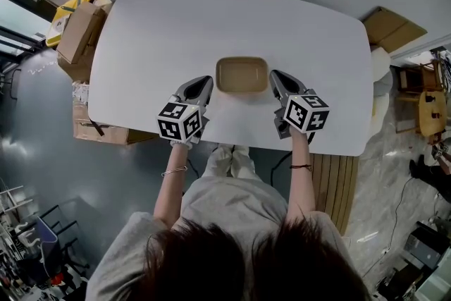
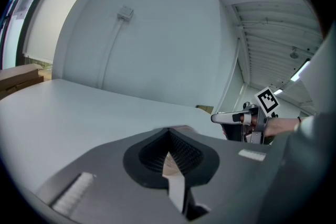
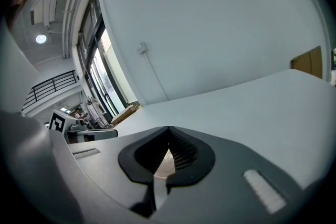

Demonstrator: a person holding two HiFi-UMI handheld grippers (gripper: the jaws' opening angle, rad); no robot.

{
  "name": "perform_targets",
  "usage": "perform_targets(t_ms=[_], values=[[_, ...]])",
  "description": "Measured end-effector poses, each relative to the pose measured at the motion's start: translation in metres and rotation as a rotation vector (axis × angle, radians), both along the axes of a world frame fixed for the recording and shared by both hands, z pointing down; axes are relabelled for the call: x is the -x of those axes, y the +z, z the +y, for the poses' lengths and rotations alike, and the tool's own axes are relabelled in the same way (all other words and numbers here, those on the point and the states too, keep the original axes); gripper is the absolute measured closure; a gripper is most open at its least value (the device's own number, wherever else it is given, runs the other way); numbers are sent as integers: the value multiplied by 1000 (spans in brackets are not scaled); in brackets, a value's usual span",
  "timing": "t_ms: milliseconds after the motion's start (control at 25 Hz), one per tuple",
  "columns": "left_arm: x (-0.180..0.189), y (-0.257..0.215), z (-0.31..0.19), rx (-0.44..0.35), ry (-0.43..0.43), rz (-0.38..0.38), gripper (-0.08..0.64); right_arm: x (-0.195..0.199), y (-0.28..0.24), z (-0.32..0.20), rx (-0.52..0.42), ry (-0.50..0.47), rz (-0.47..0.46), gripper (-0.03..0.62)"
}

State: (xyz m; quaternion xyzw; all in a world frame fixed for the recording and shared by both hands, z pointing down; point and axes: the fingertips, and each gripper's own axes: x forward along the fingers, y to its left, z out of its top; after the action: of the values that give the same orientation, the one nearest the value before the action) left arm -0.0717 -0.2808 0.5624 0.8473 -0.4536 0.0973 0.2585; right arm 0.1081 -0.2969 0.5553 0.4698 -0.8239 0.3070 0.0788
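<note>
a shallow tan tray (image 1: 242, 60) sits empty near the middle of a white table (image 1: 211, 17), close to the near edge. the two grippers flank it, both low over the tabletop.

the left gripper (image 1: 205, 83) is just beside the tray's left side, tips pointing toward it. whether it touches the rim can't be told. in the left gripper view its fingers meet at the tips with nothing clamped between them. a thin tan sliver shows through the gap behind the tips.

the right gripper (image 1: 275, 77) is just beside the tray's right side. its fingers are likewise pressed together at the tips and grip nothing, with the same tan sliver showing in the gap.

each gripper carries a cube (image 1: 180, 121) with black-and-white square markers. these are patterns only, not letters. each gripper view catches the other gripper and its marker off to one side.

brown cardboard boxes (image 1: 77, 35) stand on the floor past the table's left end. any print on them is too small to read.
</note>
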Motion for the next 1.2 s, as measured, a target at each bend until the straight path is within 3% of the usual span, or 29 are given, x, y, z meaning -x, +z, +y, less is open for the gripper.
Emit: perform_targets(t_ms=[480, 560, 1200], values=[[-1, 15, 0, 37, -1, 2, 569, -10, 30, -5, 85, 58, 62, 574], [-2, 17, -1, 41, -2, 3, 569, -8, 35, -5, 107, 56, 56, 488], [4, 23, -3, 63, -22, 6, 569, -7, 56, -8, 186, 75, 65, 488]])
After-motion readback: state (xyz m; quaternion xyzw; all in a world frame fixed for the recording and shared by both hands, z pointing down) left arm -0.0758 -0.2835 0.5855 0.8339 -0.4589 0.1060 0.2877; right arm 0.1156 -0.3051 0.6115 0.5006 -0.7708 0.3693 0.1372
